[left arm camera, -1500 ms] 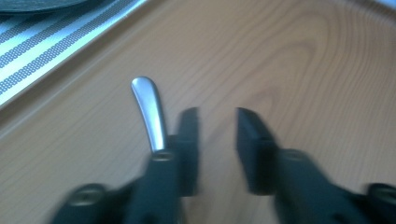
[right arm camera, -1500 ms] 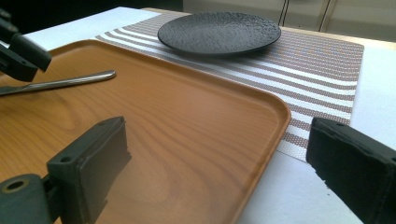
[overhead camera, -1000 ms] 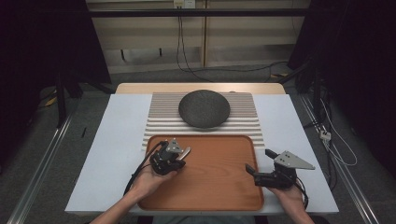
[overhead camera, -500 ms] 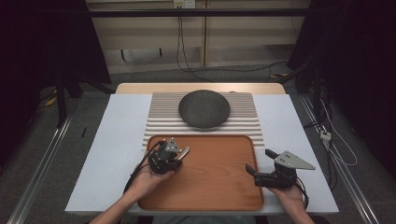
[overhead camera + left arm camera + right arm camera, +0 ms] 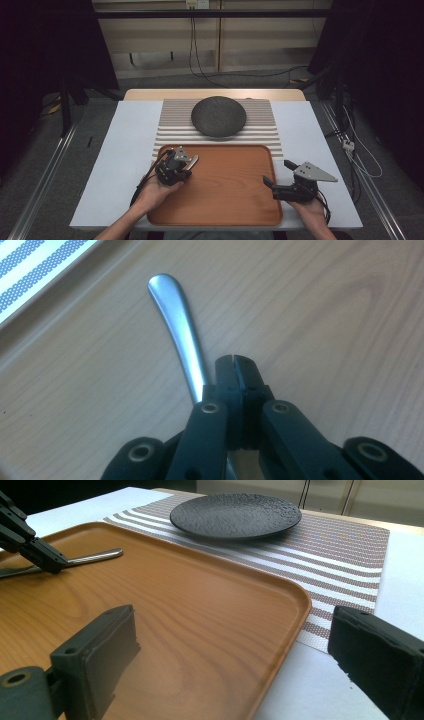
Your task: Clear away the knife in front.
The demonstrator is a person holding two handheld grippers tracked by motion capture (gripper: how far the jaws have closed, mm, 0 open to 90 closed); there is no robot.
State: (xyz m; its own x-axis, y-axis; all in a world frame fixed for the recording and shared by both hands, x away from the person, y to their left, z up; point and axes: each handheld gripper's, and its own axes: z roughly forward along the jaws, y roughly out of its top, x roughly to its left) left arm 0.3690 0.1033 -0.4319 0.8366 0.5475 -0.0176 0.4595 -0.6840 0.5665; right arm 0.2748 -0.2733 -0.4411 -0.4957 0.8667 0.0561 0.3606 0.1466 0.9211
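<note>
- Left gripper (image 5: 186,161): held in the person's left hand over the near-left part of the tray. In the left gripper view its fingers (image 5: 226,371) are pressed together. The handle runs alongside and under them, and whether it is pinched cannot be told.
- Metal utensil handle (image 5: 176,320): slim, silver and rounded at the end. It lies on the tray's wood-grain floor near the left rim and points away from the left gripper. In the right gripper view it lies level on the tray (image 5: 95,556), with the fingertips of the left gripper down at it.
- Right gripper (image 5: 274,179): held in the right hand at the tray's right edge. Its fingers (image 5: 100,645) are spread wide apart with nothing between them.
- Tray (image 5: 235,210): brown wooden tray with rounded corners, at the near side of the table.
- Plate (image 5: 218,116): dark, round and textured, sitting on the striped placemat (image 5: 262,132) beyond the tray.
- Table (image 5: 120,165): white surface carrying the tray and the placemat.
</note>
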